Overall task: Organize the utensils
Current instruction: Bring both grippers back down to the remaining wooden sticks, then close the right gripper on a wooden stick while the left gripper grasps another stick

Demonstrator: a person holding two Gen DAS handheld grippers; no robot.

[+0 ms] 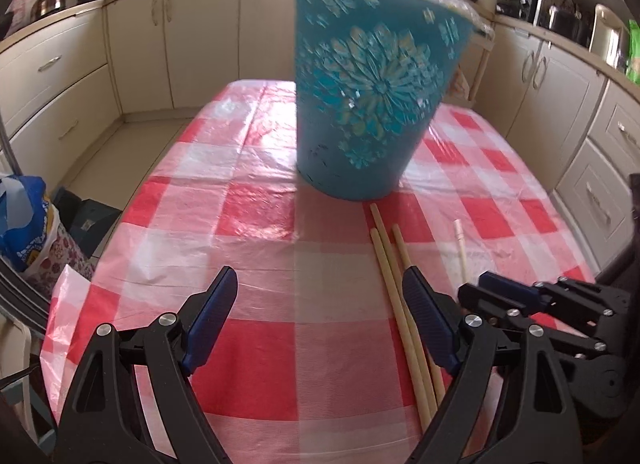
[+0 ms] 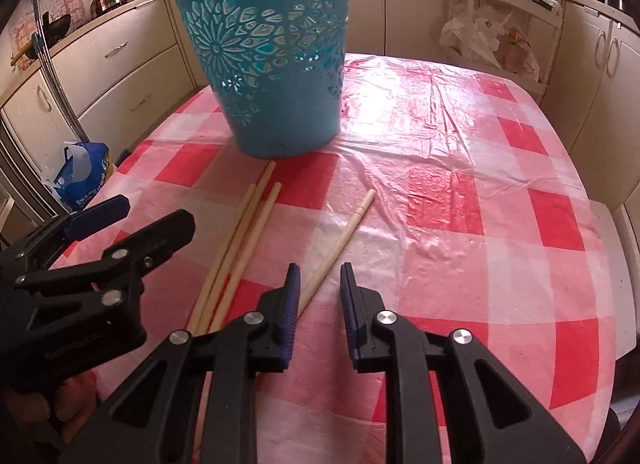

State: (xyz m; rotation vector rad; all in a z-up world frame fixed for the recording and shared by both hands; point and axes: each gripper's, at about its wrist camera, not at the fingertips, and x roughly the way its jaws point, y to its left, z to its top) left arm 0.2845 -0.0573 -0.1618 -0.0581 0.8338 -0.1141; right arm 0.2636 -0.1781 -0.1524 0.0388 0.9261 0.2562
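Checked tablecloth (image 2: 460, 192): teal bucket (image 2: 268, 64) behind chopsticks (image 2: 240, 232); left tool (image 1: 316, 304) wide, right tool (image 2: 320, 296) narrow, empty.

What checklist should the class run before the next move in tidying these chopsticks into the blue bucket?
1. Blue bucket upright on the table: ok.
2. Three chopsticks lying together, near the bucket: ok.
3. Single chopstick lies apart, reaching between the right hand-held gripper fingers: ok.
4. Right hand-held gripper gripping that chopstick: not ok, pads apart.
5. Left hand-held gripper open, empty: ok.
6. Bucket inside free: cannot tell.
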